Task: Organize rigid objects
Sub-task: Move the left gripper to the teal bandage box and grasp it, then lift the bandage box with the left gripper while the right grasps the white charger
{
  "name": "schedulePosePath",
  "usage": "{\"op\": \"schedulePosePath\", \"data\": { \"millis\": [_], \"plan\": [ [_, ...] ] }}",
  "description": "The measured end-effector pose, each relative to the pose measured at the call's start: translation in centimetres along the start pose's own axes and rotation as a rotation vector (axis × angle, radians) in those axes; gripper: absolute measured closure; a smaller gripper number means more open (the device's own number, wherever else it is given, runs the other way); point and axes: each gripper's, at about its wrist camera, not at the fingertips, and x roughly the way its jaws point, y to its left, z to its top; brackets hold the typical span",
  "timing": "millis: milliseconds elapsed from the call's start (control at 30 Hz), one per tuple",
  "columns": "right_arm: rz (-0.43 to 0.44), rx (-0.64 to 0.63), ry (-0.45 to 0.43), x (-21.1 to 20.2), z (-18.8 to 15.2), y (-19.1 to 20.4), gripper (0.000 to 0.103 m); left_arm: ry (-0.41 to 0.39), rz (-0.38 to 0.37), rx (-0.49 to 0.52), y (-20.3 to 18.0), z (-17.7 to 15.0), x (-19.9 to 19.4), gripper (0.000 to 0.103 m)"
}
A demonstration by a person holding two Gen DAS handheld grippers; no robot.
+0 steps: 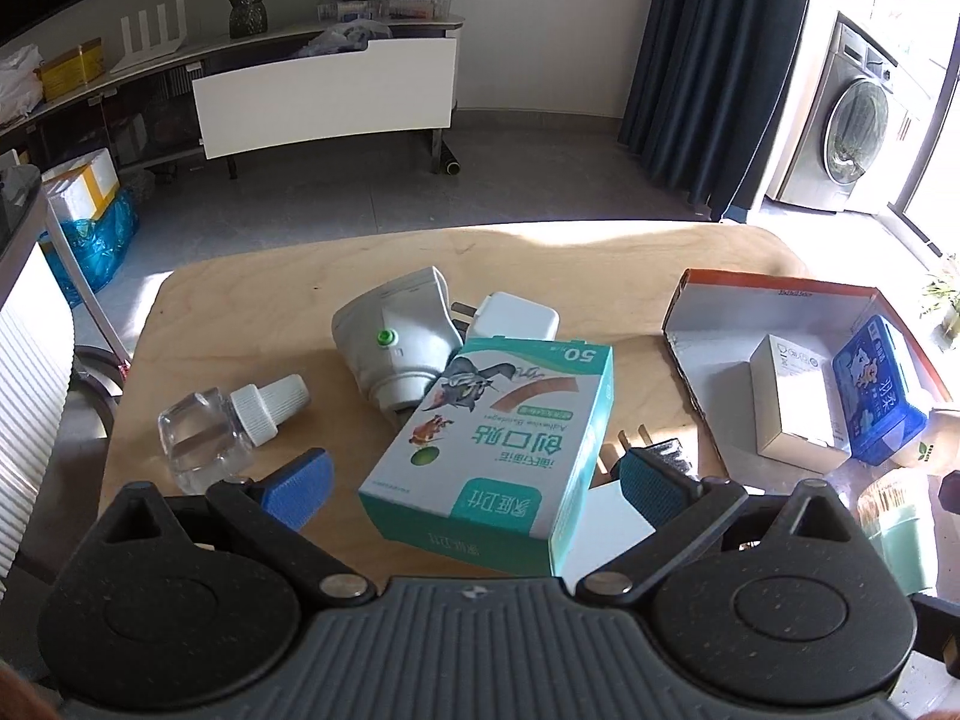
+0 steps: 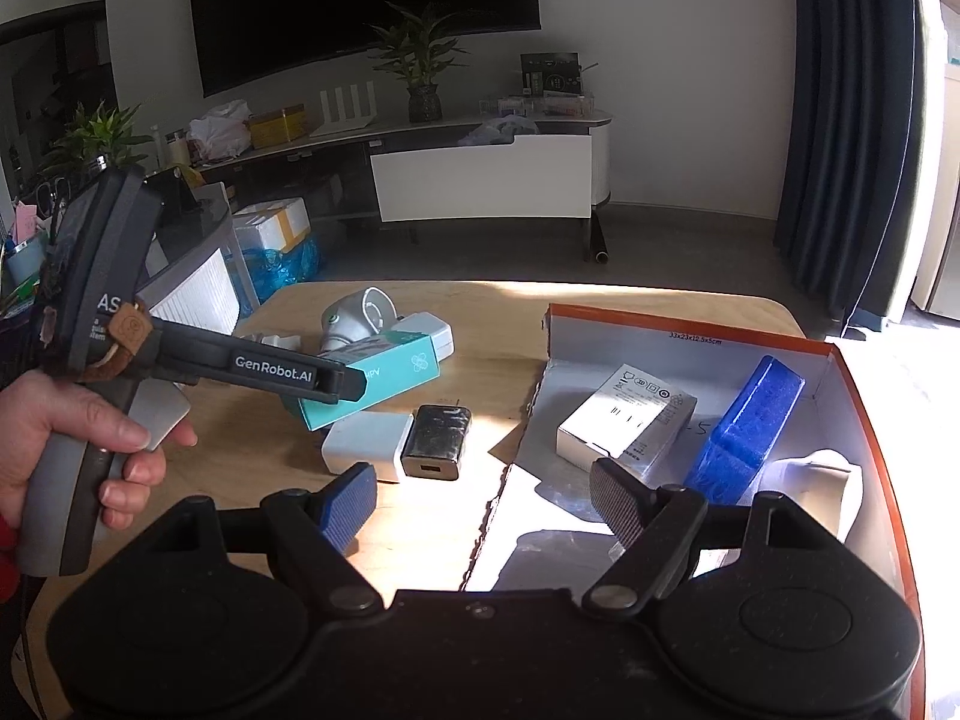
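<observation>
A teal bandage box (image 1: pixel 492 438) lies on the wooden table (image 1: pixel 240 300), between the blue pads of my left gripper (image 1: pixel 474 480). The pads stand clear of its sides, so the gripper is open. The right wrist view shows that gripper from the side, over the teal box (image 2: pixel 384 378). My right gripper (image 2: pixel 486 504) is open and empty above the torn near edge of an orange-rimmed cardboard box (image 2: pixel 690 324). That box holds a white carton (image 2: pixel 630 420), a blue pack (image 2: pixel 750 426) and a white object (image 2: pixel 822 474).
Loose on the table are a white plug-in heater (image 1: pixel 396 348), a clear bottle with a white cap (image 1: pixel 222 426), a white charger (image 1: pixel 516 318), a white adapter (image 2: pixel 366 444) and a black charger (image 2: pixel 435 441). A person's hand (image 2: pixel 78 438) holds the left gripper. A green container (image 1: pixel 900 540) stands far right.
</observation>
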Motion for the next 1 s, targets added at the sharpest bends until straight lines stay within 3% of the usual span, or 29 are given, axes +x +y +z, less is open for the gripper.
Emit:
{"op": "schedulePosePath", "data": {
  "millis": [200,267,400,567,733,800,1000],
  "plan": [
    [-0.005,0.017,0.010,0.7,-0.1,-0.7,0.011,0.057,-0.068,-0.020,0.4,1.0,2.4,0.001],
    [-0.006,0.020,0.016,1.0,-0.2,-0.8,0.011,0.055,-0.093,-0.043,0.6,1.1,2.6,0.013],
    [-0.004,0.020,0.023,1.4,-0.2,-0.8,0.011,0.025,-0.132,-0.095,1.0,0.4,2.1,0.021],
    [0.004,0.020,0.037,2.0,-0.1,-0.6,0.011,-0.033,-0.082,-0.139,1.2,-1.6,-0.7,0.022],
    [0.073,-0.004,0.062,3.1,0.4,0.9,0.011,-0.082,0.007,-0.151,1.3,-4.3,-4.2,0.027],
    [0.100,-0.016,0.079,3.9,0.5,1.9,0.011,-0.091,0.006,-0.183,1.8,-5.3,-5.3,0.031],
    [0.135,-0.043,0.122,6.5,0.8,4.3,0.011,-0.095,0.044,-0.197,2.2,-7.7,-7.5,0.032]
  ]
}}
